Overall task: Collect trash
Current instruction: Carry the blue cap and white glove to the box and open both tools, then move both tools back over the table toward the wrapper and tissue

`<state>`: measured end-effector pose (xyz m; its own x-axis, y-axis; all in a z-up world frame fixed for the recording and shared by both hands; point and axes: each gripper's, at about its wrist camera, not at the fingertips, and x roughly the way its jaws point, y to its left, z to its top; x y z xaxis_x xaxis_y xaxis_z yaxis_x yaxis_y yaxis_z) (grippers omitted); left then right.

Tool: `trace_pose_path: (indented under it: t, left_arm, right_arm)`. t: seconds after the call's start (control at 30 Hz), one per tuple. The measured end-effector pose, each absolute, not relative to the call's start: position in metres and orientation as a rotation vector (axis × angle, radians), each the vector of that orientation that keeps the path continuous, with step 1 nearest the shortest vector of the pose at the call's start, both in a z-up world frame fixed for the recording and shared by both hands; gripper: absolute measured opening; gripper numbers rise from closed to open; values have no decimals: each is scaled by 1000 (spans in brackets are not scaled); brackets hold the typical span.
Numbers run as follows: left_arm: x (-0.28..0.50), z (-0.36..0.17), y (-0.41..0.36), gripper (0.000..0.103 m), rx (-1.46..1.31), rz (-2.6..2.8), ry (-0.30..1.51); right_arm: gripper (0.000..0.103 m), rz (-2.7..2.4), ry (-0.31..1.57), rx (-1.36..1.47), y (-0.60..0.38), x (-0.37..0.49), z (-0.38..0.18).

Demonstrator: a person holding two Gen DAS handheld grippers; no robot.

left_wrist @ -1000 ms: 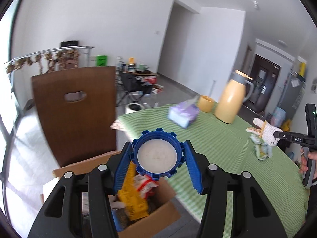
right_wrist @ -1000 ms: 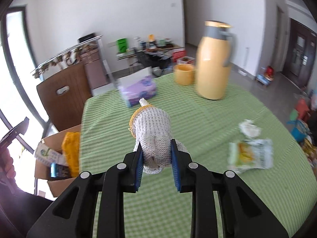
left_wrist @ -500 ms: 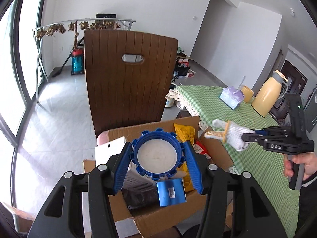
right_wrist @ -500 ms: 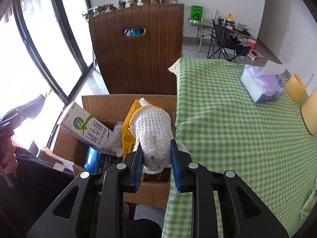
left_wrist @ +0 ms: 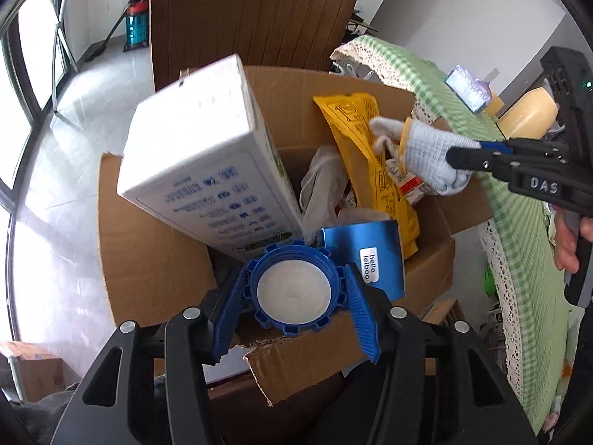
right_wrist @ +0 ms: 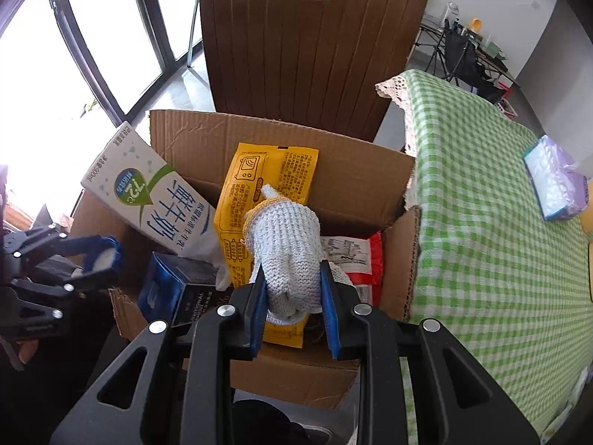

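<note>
On the left, your left gripper (left_wrist: 294, 293) is clenched on a blue bottle cap (left_wrist: 293, 292), one pad pressing each side of its ribbed rim, white liner facing the camera. You are holding it over the near left part of the cardboard box (left_wrist: 148, 259), so letting go should drop it inside and not on the floor.

Just beyond the cap, a white milk carton (left_wrist: 200, 159) leans on its corner against the left wall of the box, taking up much of that side. A blue packet (left_wrist: 365, 256) stands just right of the cap, and a crumpled clear wrapper sits behind it. Those leave only a narrow gap below the cap, so it may land on top of them.

Further right, a tall yellow pouch (right_wrist: 267, 193) leans against the far wall. In front of it your right gripper (right_wrist: 292, 285) grasps a white knitted glove (right_wrist: 285, 241), its cuff pointing away from you. The glove hangs over the right half of the box, above a red and white wrapper (right_wrist: 352, 259), a good spot to release it.

At the far right, the table's green checked cloth (right_wrist: 481, 222) touches the box flap; a tissue pack (right_wrist: 556, 178) lies on it.
</note>
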<state>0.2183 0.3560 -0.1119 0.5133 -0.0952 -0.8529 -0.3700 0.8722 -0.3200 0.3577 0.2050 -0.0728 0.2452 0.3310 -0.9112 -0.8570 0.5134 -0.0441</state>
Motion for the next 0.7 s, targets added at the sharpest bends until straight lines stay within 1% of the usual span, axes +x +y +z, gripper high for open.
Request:
trace_pose_path:
  t: [0.1, 0.13, 0.2, 0.23, 0.3, 0.33, 0.37, 0.5, 0.7]
  left_arm:
    - [224, -130, 361, 53, -550, 202, 1059]
    - [224, -131, 362, 54, -561, 204, 1054]
    - [224, -128, 362, 64, -547, 203, 1032]
    - [223, -124, 362, 65, -532, 208, 1015]
    - [221, -115, 362, 69, -507, 206, 988]
    - [220, -110, 362, 69, -500, 205, 971]
    - [219, -105, 362, 71, -494, 209, 960]
    - [215, -88, 364, 72, -486, 216, 925]
    - [209, -73, 366, 72, -482, 227, 893]
  right_arm:
    - [27, 937, 1026, -608, 220, 354, -72]
    - [29, 956, 1030, -601, 225, 352, -72]
    - [30, 984, 1041, -581, 235, 350, -73]
    - [31, 996, 1044, -568, 238, 350, -72]
    - [46, 1023, 1053, -528, 243, 349, -72]
    - [56, 1024, 1058, -516, 245, 350, -72]
    - [60, 1012, 1056, -509, 247, 353, -74]
    - [60, 1049, 1071, -420, 249, 358, -69]
    - [60, 993, 1046, -440, 243, 356, -64]
